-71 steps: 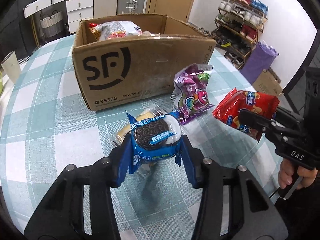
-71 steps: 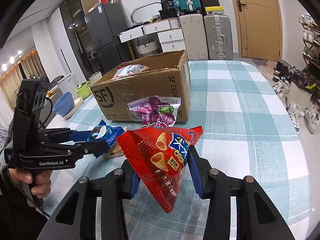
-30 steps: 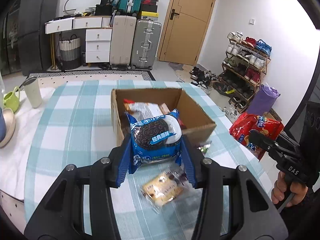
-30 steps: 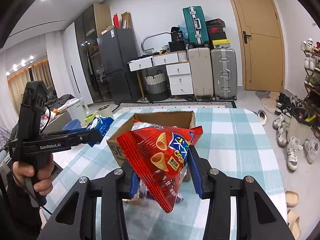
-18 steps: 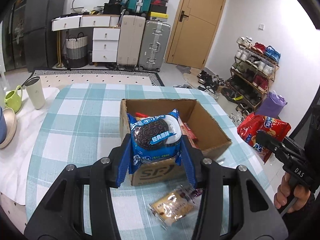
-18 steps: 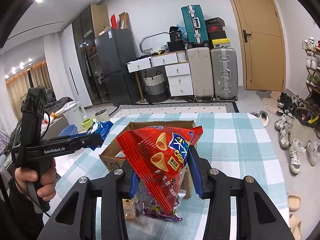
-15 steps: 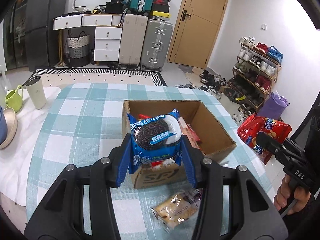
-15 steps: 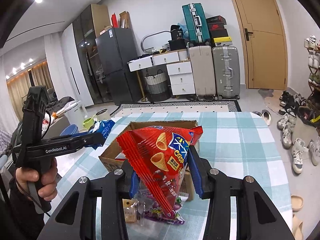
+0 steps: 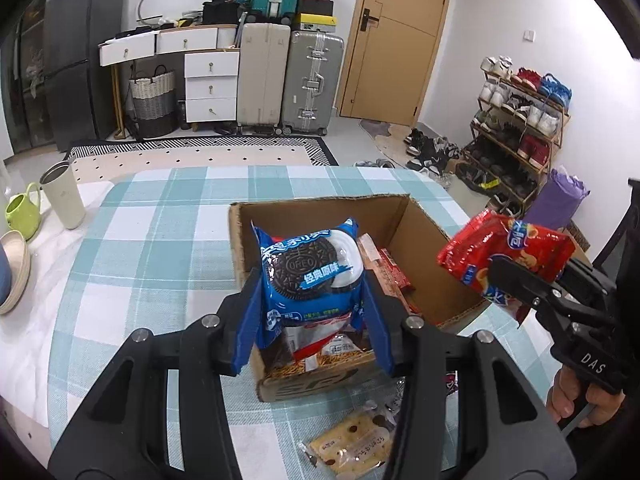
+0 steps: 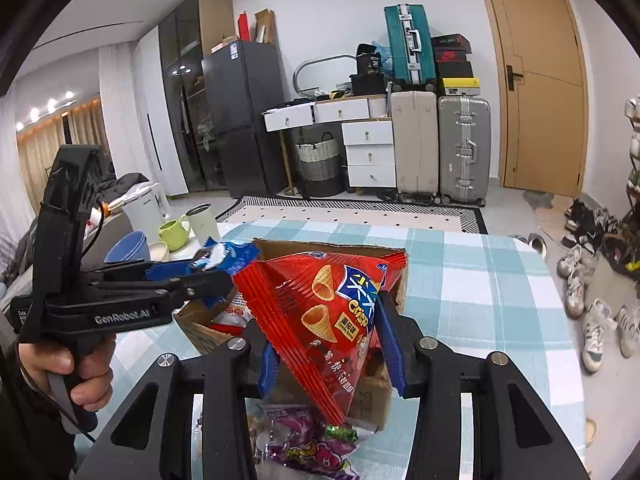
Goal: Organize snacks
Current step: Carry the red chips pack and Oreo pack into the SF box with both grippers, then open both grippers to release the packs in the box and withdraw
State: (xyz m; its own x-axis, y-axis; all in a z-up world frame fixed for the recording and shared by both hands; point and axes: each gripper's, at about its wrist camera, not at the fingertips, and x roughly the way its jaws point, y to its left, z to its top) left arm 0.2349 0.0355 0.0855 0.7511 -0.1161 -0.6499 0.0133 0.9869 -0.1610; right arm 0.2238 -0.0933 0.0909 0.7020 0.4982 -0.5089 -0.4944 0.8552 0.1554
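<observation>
Two claws, Oreo pack in left, chips in right

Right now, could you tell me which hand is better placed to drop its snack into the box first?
Left. Its Oreo pack hangs directly over the open box, while the right gripper's red crisp bag sits beside the box's right wall.

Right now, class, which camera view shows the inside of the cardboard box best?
The left wrist view: it looks down into the cardboard box, showing packets inside. In the right wrist view, the red crisp bag hides most of it.
</observation>
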